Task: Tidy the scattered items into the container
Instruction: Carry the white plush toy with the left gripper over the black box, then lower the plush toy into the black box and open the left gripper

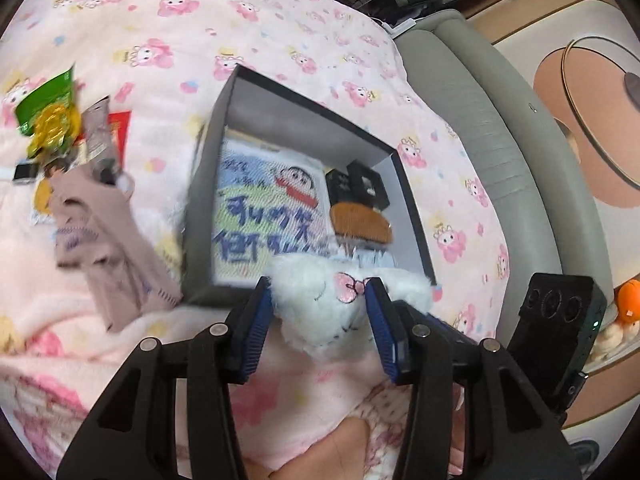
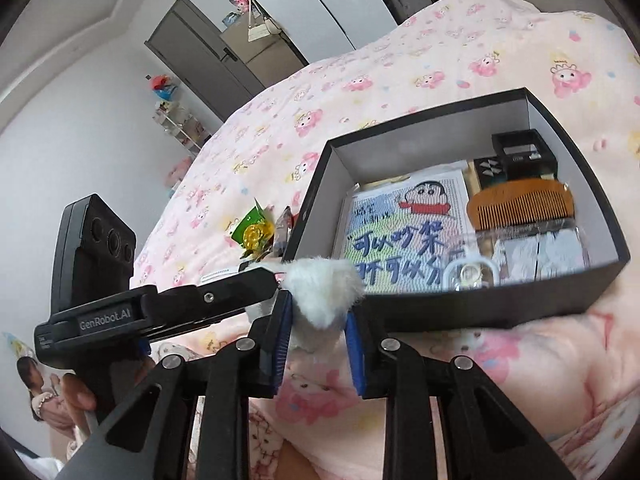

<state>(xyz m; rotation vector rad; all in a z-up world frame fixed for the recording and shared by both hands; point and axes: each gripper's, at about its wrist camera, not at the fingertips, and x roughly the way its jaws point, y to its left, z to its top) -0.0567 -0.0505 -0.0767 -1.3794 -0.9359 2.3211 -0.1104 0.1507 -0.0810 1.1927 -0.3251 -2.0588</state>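
Observation:
A white plush toy [image 1: 320, 316] with a pink bow hangs just in front of the black box's near wall, above the pink bedding. My left gripper [image 1: 316, 292] is shut on it, blue pads against both its sides. My right gripper [image 2: 318, 312] is shut on another corner of the same plush toy [image 2: 320, 280]. The open black box [image 2: 480, 304] with white inner walls [image 1: 304, 100] holds a cartoon picture [image 2: 404, 232], a wooden comb [image 2: 520, 208], small black boxes [image 2: 520, 156] and clear packets. Loose on the bed lie a green snack packet [image 1: 44, 108] and a mauve cloth [image 1: 100, 224].
The pink patterned bedspread [image 1: 200, 20] covers the bed. A grey padded bed edge [image 1: 500, 160] runs along the right, with floor and a round table [image 1: 592, 112] beyond. The left gripper's body [image 2: 96, 248] stands left of my right fingers. A grey wardrobe [image 2: 192, 52] stands far back.

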